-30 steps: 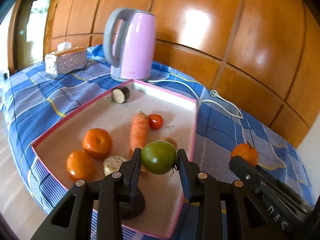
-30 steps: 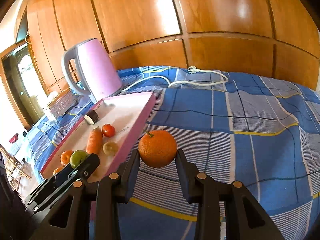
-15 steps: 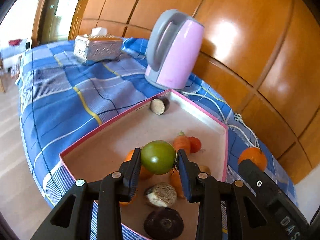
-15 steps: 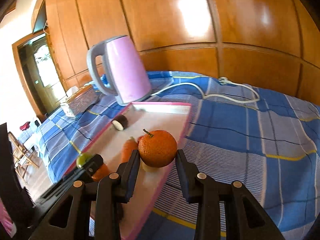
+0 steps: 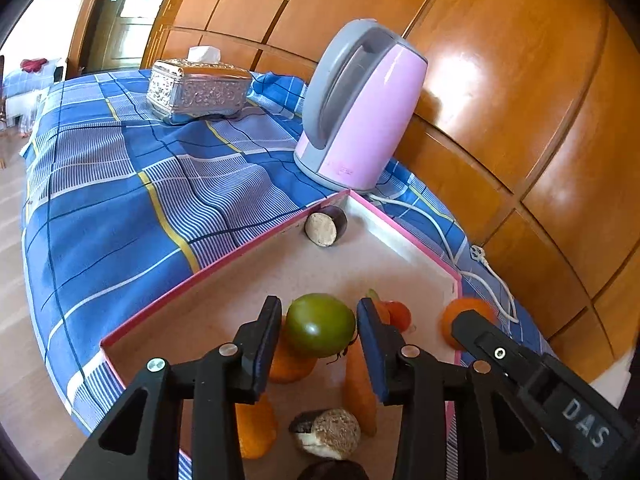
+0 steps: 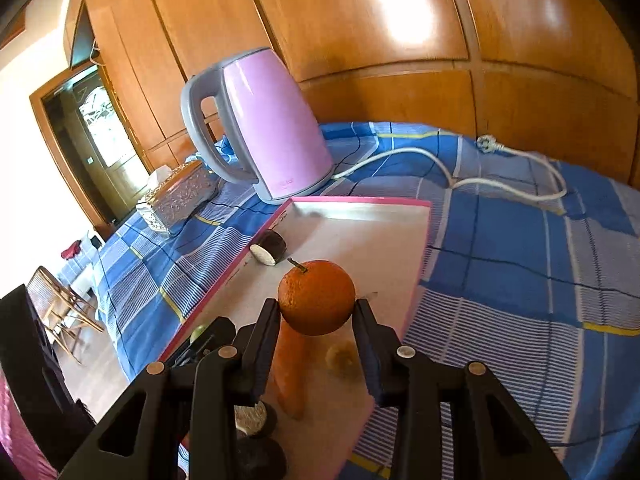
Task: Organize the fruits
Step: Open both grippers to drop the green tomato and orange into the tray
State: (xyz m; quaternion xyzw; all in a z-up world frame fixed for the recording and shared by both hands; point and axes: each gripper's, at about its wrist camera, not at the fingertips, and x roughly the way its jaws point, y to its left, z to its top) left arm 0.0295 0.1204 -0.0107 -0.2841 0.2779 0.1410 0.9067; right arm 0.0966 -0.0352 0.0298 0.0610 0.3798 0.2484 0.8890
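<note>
home; kettle (image 5: 362, 112), tissue box (image 5: 196, 90), wood panelling (image 6: 360, 32)

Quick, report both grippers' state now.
Left gripper: jaws opening, gap beside the green tomato between them.
Right gripper: jaws opening, pads at the orange.

A bed or table under a blue plaid cloth (image 5: 132, 200) with yellow and white stripes fills the left and middle of the left wrist view. On the cloth, at upper centre, stands a pink kettle (image 5: 360, 116) with a grey handle; to its left sits an embossed silver tissue box (image 5: 196, 90). A shallow pink-rimmed tray (image 5: 208, 270) lies at lower centre. A white power cord (image 6: 460, 168) trails across the cloth at right.
</note>
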